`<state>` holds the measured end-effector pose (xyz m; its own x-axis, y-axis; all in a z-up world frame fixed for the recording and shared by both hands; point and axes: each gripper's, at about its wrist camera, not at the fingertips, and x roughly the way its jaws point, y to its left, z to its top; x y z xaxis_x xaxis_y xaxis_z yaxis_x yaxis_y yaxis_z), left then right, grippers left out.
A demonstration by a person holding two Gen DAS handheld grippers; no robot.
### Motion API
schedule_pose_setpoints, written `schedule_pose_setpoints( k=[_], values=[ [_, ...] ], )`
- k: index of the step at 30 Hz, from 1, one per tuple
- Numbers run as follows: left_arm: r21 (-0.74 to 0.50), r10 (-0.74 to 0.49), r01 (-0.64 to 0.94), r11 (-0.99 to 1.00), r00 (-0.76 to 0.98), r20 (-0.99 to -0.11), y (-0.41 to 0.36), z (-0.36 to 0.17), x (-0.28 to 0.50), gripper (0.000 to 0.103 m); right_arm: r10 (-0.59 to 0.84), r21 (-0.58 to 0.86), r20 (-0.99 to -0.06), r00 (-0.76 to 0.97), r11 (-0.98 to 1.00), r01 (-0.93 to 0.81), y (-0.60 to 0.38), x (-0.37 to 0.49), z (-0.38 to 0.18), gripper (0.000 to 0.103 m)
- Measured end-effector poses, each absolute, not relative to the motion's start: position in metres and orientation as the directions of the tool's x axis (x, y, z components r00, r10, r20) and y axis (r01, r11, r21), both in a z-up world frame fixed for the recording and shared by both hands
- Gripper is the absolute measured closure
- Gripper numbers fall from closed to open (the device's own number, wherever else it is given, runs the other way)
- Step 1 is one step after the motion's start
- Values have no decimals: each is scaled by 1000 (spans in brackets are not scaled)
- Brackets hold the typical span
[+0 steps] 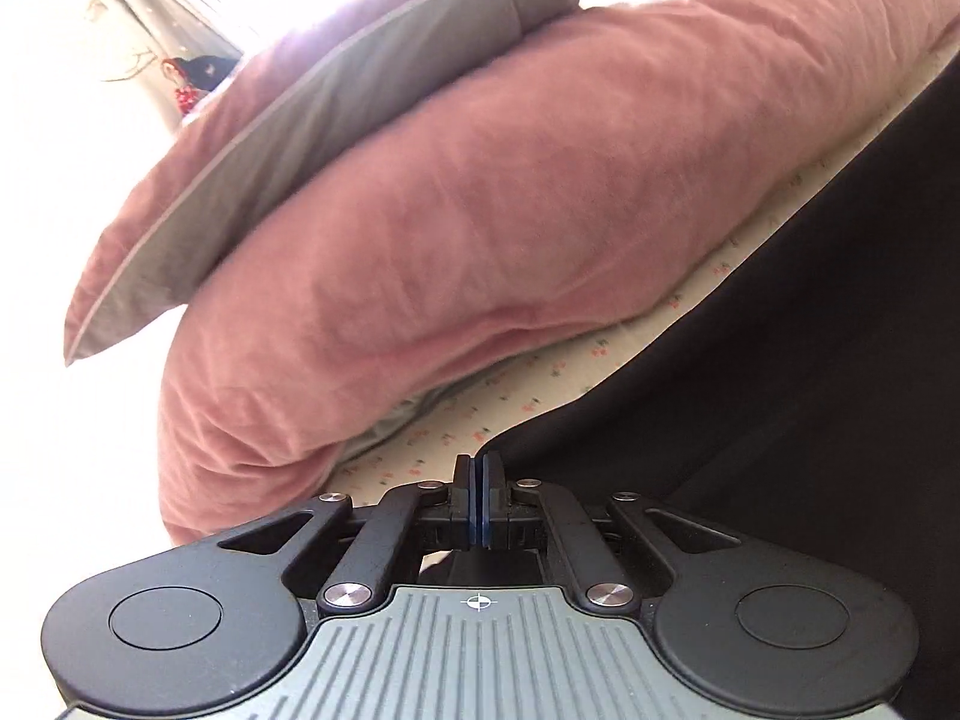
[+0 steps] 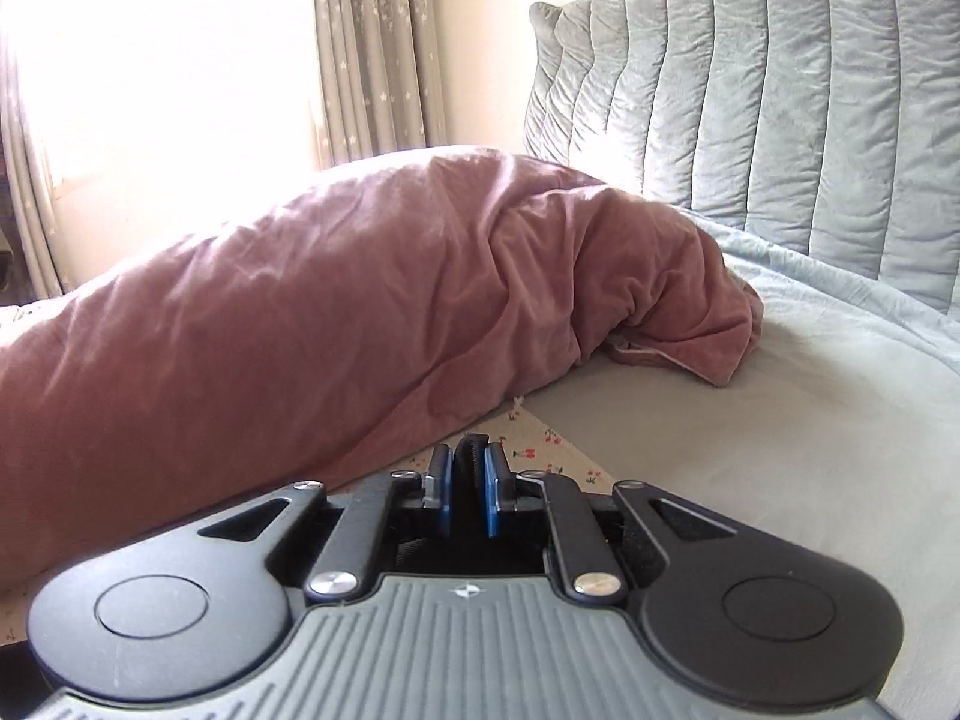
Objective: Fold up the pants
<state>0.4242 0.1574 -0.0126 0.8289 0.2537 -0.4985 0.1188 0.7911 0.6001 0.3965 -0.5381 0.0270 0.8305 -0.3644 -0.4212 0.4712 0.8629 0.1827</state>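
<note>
While the left tool [image 1: 479, 474] seems pressed together, the right tool [image 2: 467, 471] pinches smooth black pants [image 2: 471, 450].

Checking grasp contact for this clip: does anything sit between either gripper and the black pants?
Nothing visible does. The right gripper has a fold of black fabric pinched between its blue pads. The left gripper is shut at the edge of the black pants. The pink duvet lies beyond, apart from both.

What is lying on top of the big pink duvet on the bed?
A pink pillow with a grey side rests on the pink duvet. The duvet covers part of the cherry-print sheet; what else lies beneath cannot be seen.
</note>
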Motion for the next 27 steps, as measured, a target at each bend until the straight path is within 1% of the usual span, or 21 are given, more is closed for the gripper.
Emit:
schedule_pose_setpoints(
  k=[2, 4, 6, 7, 8, 10, 11, 13, 14, 15, 18, 19, 23, 24, 27],
  values=[
    [579, 239, 79, 811, 859, -452, 167, 17, 405, 101, -355, 217, -359, 863, 868, 448, -535, 367, 58, 103],
    [555, 196, 65, 829, 896, -398, 178, 47, 371, 101, -338, 239, -295, 894, 880, 411, -531, 328, 84, 103],
    [517, 140, 77, 853, 919, -368, 190, 67, 330, 101, -315, 244, -257, 913, 894, 377, -531, 279, 100, 103],
    [504, 114, 88, 859, 927, -357, 196, 73, 307, 101, -306, 247, -259, 916, 896, 369, -532, 260, 101, 103],
    [481, 90, 100, 871, 930, -357, 202, 73, 286, 101, -298, 244, -278, 913, 898, 367, -534, 235, 94, 103],
    [451, 43, 149, 880, 920, -389, 213, 59, 248, 101, -309, 204, -347, 886, 897, 392, -536, 206, 71, 102],
    [450, 33, 172, 877, 911, -412, 215, 46, 232, 101, -305, 185, -408, 861, 896, 405, -539, 192, 47, 102],
    [462, 28, 216, 860, 885, -465, 213, 16, 200, 103, -278, 207, -511, 813, 879, 431, -546, 171, 2, 102],
    [477, 26, 241, 845, 873, -487, 211, 2, 188, 103, -274, 206, -553, 786, 870, 448, -545, 161, -20, 102],
    [484, 22, 263, 835, 863, -505, 210, -9, 178, 103, -272, 200, -572, 774, 869, 453, -543, 151, -35, 102],
    [484, 33, 278, 830, 841, -540, 209, -31, 161, 103, -276, 216, -574, 771, 857, 468, -539, 129, -58, 102],
    [484, 37, 275, 831, 841, -540, 211, -32, 156, 103, -283, 216, -571, 770, 854, 474, -538, 123, -59, 103],
    [423, 13, 251, 871, 847, -531, 221, -26, 142, 103, -290, 243, -550, 783, 841, 483, -540, 100, -54, 102],
    [423, 10, 254, 870, 848, -530, 221, -27, 137, 103, -295, 236, -544, 786, 845, 481, -538, 94, -54, 102],
    [446, 5, 283, 849, 840, -543, 222, -39, 130, 103, -323, 140, -516, 793, 882, 450, -523, 78, -56, 102]
  ],
)
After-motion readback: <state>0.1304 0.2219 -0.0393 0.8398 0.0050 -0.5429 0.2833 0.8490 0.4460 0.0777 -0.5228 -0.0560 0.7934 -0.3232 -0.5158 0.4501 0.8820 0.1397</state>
